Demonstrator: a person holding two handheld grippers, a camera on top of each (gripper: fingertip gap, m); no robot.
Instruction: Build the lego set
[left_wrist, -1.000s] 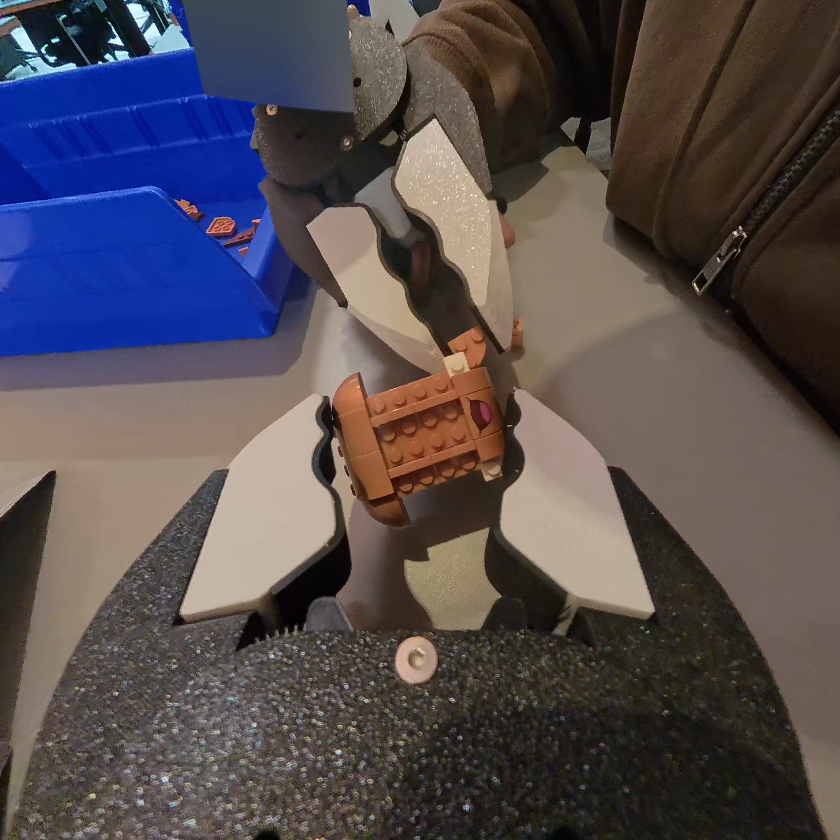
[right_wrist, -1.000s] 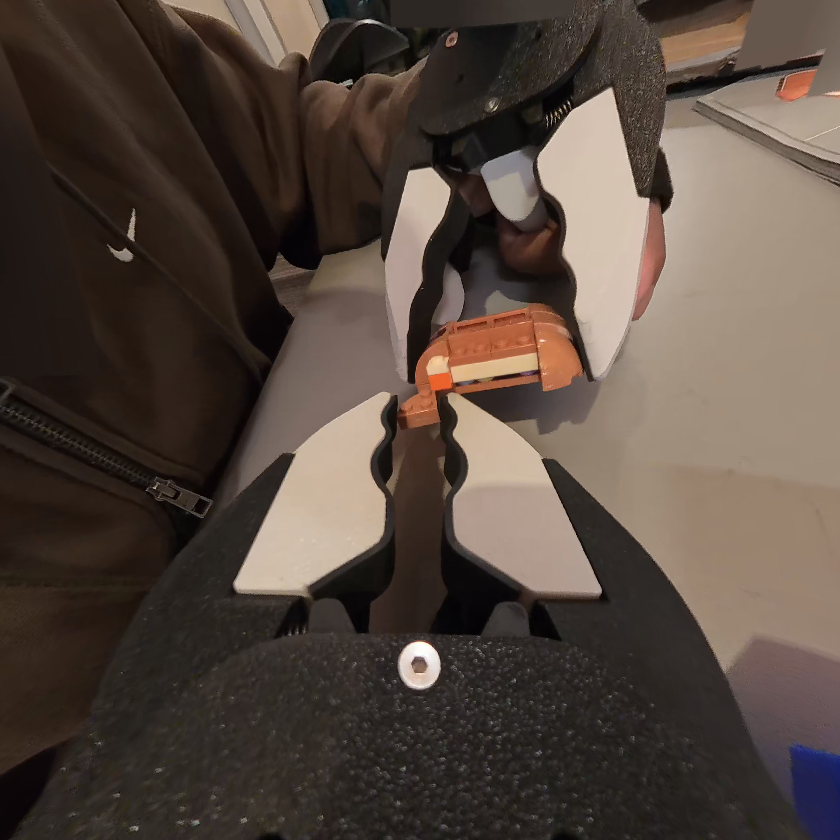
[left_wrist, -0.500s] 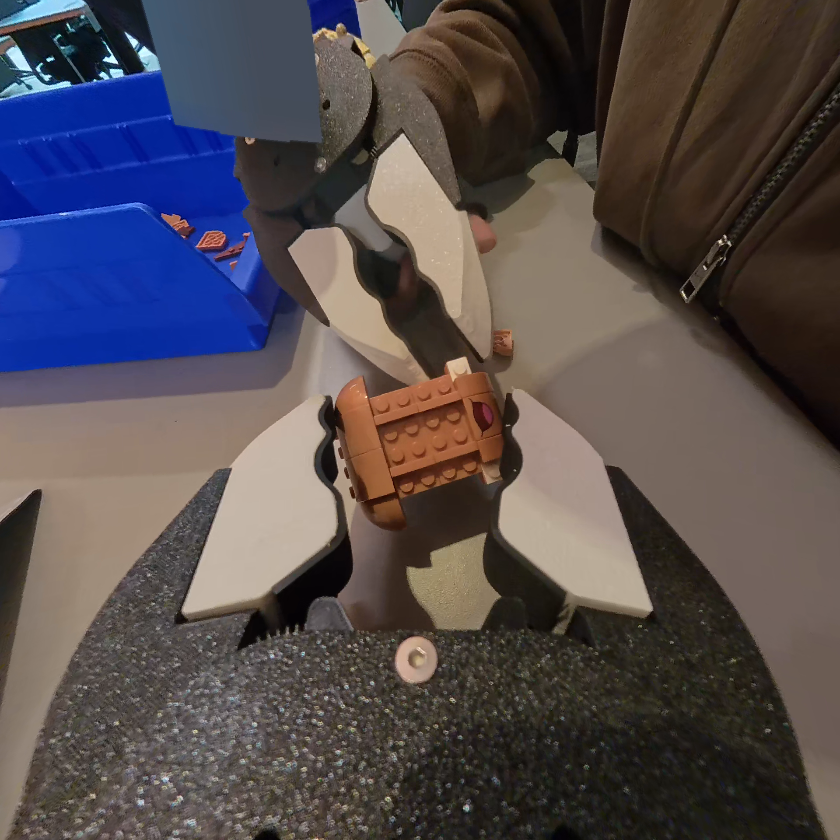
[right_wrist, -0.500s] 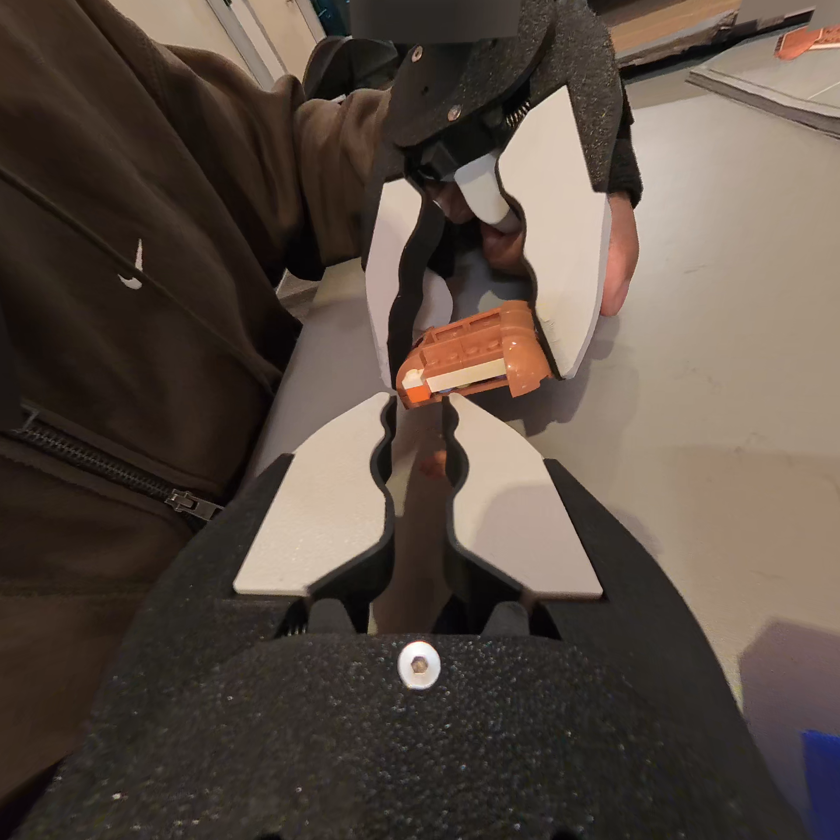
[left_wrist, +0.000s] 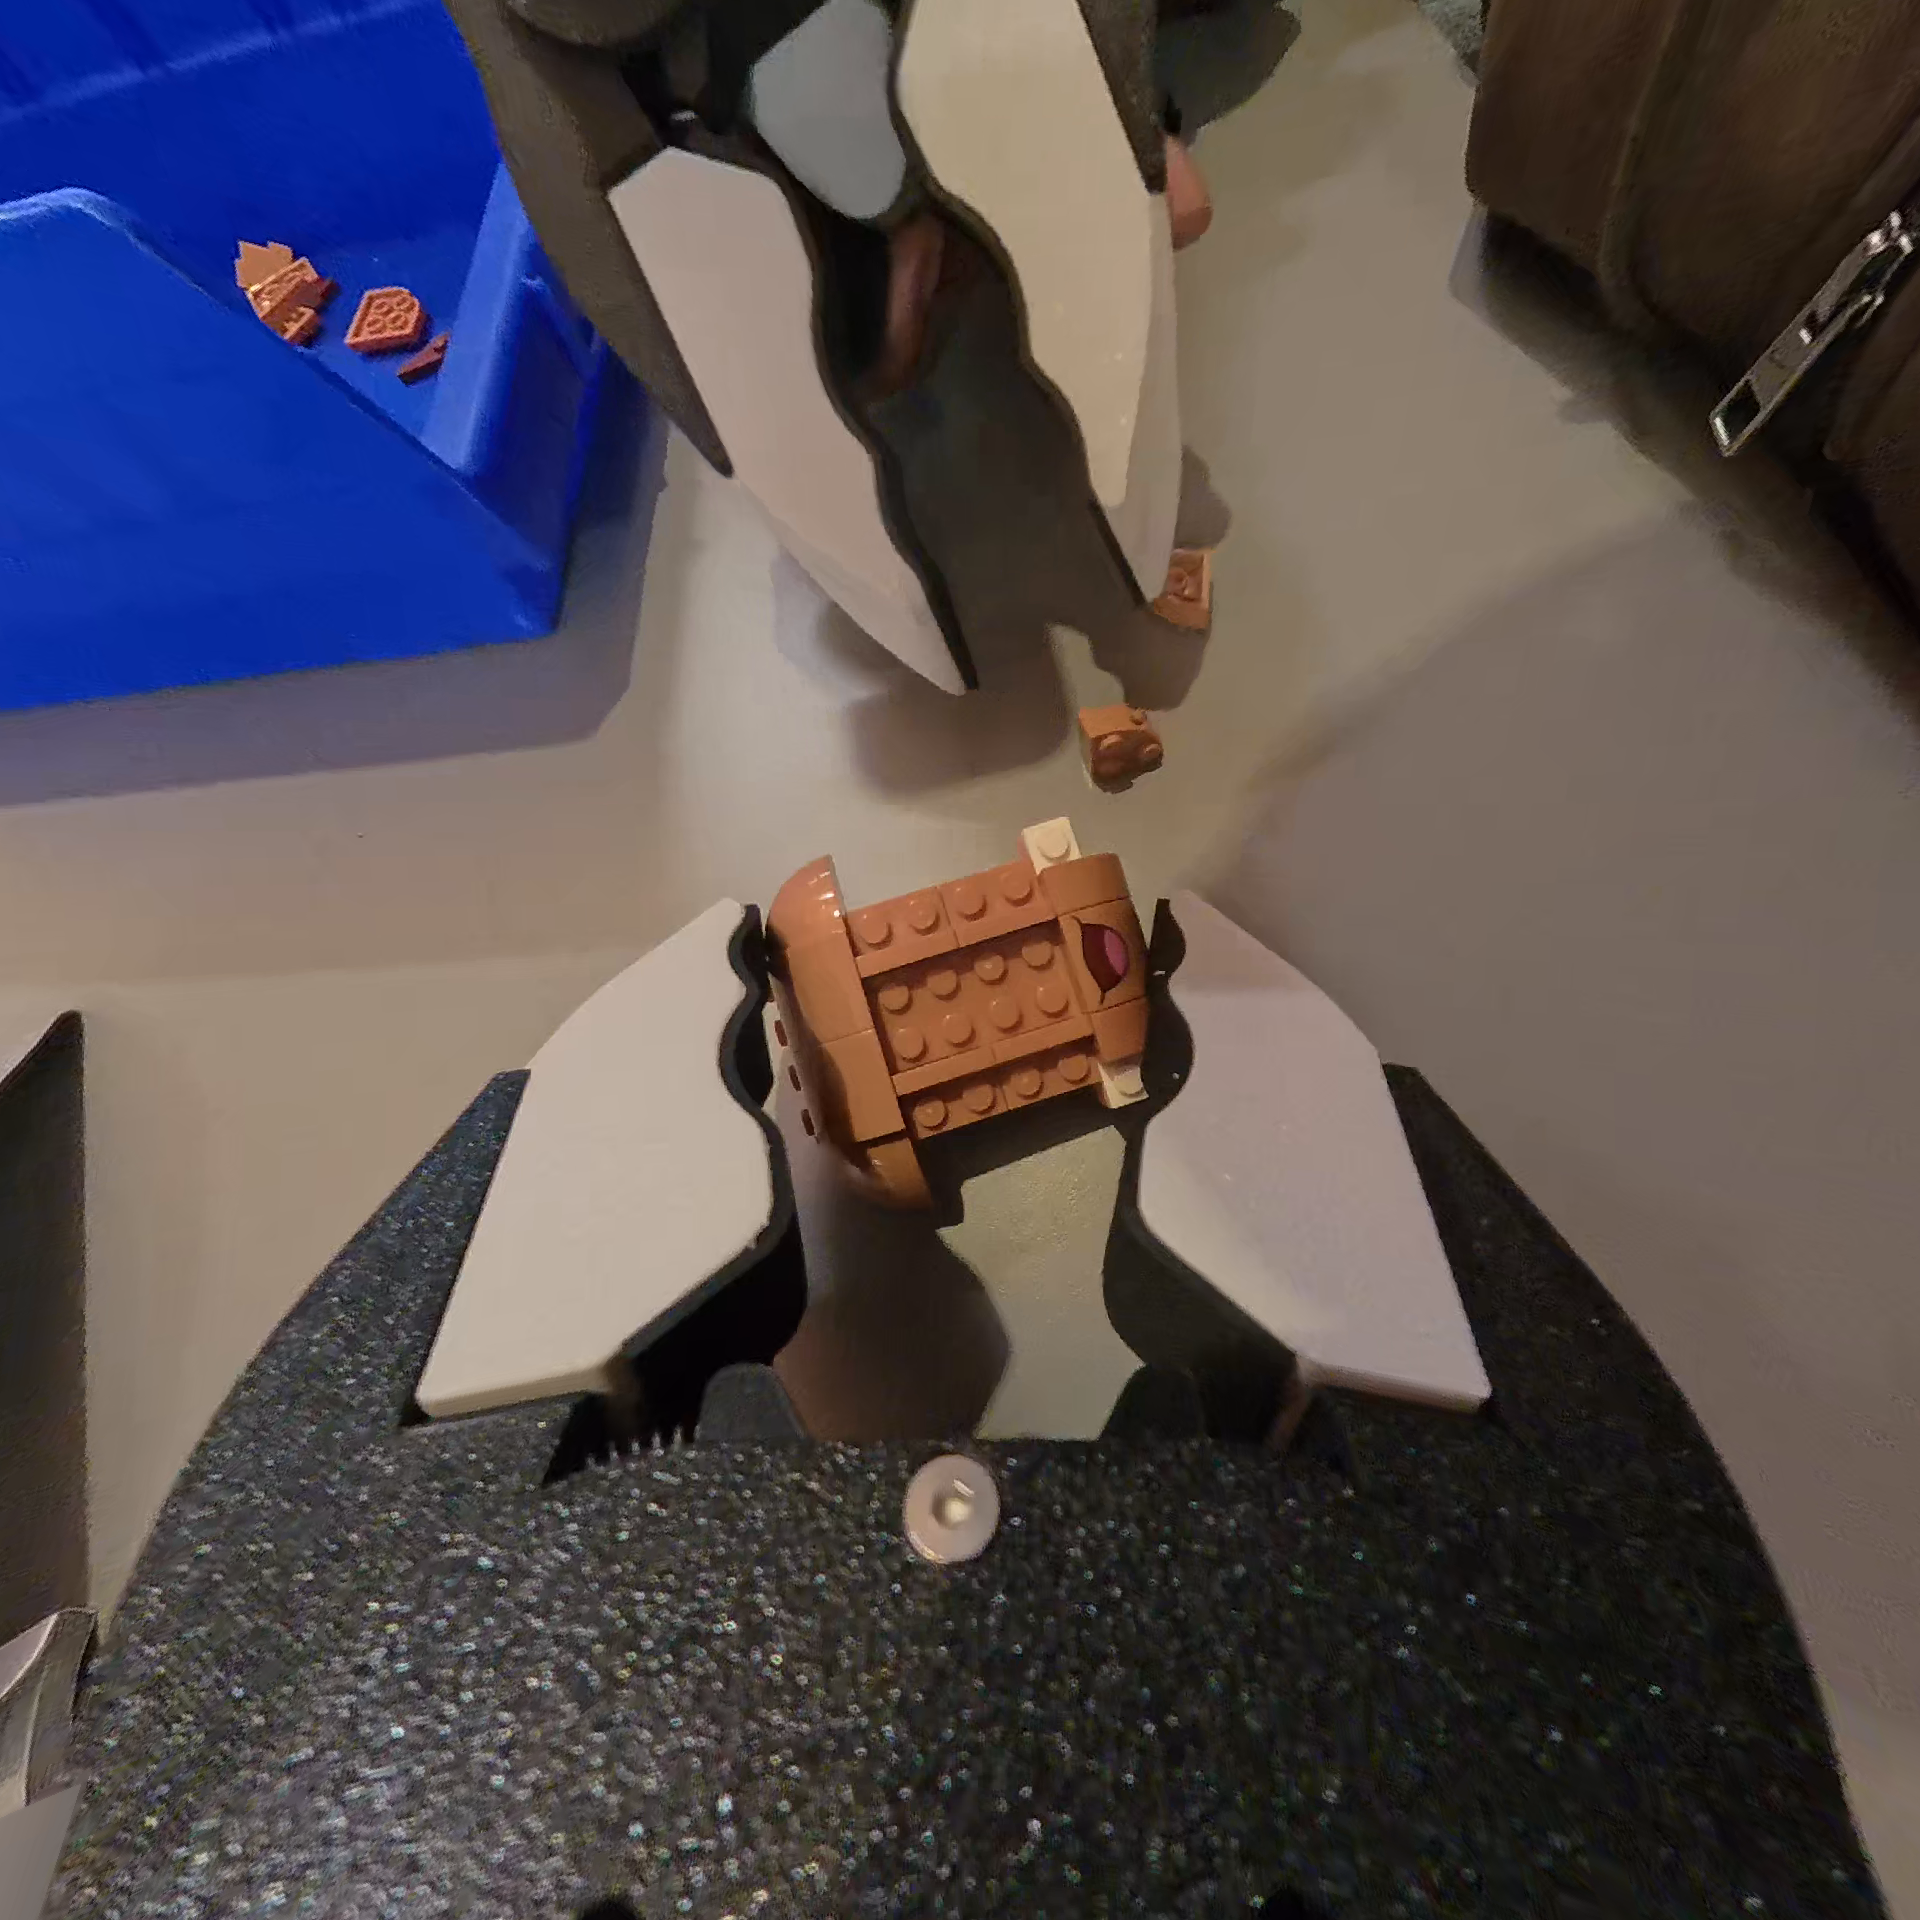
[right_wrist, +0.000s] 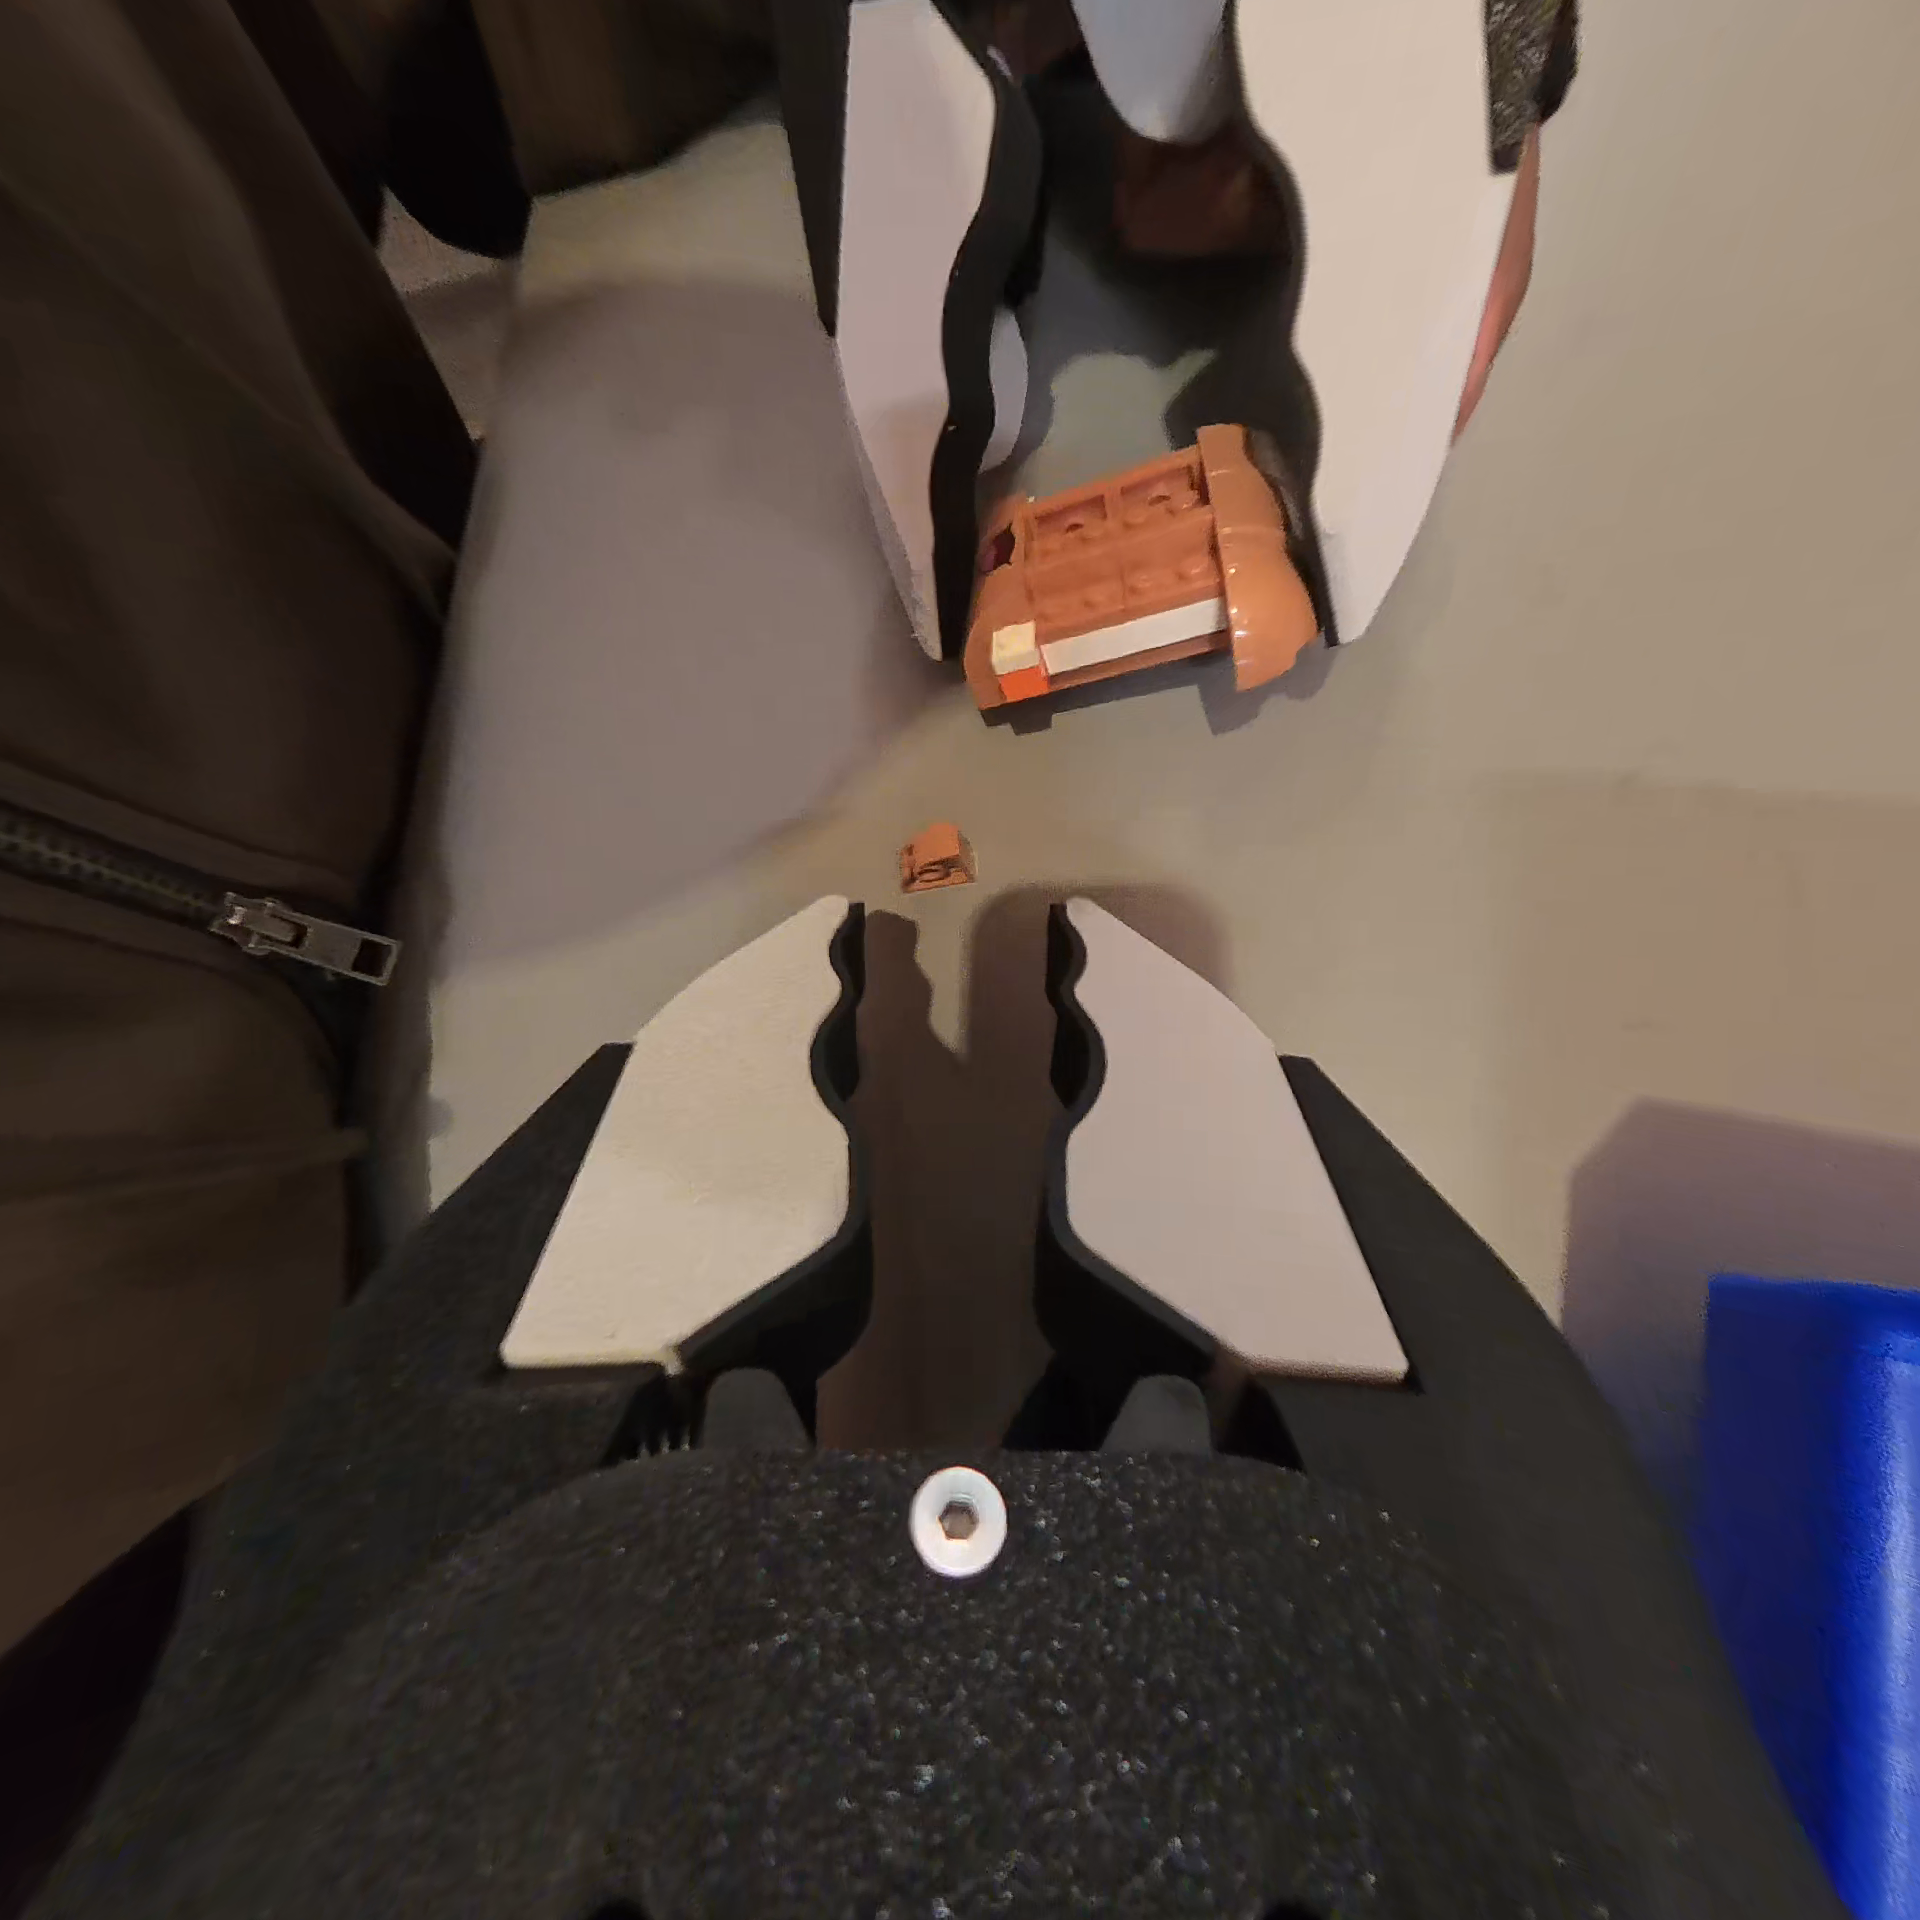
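1. Here, the left claw (left_wrist: 956, 1023) grips the tan studded brick body (left_wrist: 961, 1023) above the grey table (left_wrist: 1558, 935).
2. Right claw (right_wrist: 956, 914), narrowly parted and empty, should pinch the small brown loose brick (right_wrist: 938, 857) squarely; it lies near the body.

Blue bin (right_wrist: 1818, 1558) cut by edge.

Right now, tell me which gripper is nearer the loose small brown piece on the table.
Right. The right gripper hangs open just short of the small brown piece; the left gripper sits farther back, clamping the brown build.
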